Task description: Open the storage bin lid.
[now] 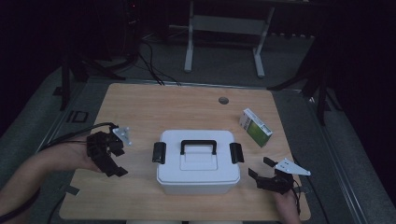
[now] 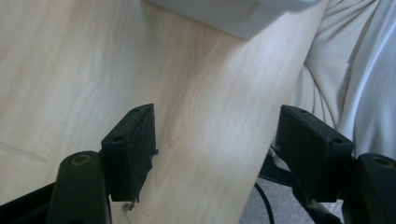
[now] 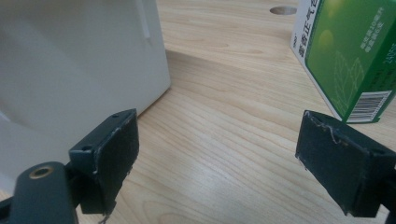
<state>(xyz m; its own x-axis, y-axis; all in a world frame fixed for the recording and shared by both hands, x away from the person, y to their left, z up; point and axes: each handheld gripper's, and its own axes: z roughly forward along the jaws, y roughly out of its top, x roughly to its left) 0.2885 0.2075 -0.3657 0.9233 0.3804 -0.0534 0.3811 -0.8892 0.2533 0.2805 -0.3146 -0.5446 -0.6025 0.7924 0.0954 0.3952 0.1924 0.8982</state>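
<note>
White lidded storage box with black handle, centred on wooden table; green carton near its right. Left gripper and right gripper flanking box, jaws wide apart, holding nothing.

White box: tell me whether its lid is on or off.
On. The white box has its lid seated flat, handle folded down, with black side latches at both ends; whether they're locked, cannot tell.

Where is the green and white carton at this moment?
In the high view the green and white carton stands on the table's right side, just right of the white lidded box and beyond the right tongs; it fills the right gripper view's upper right.
</note>
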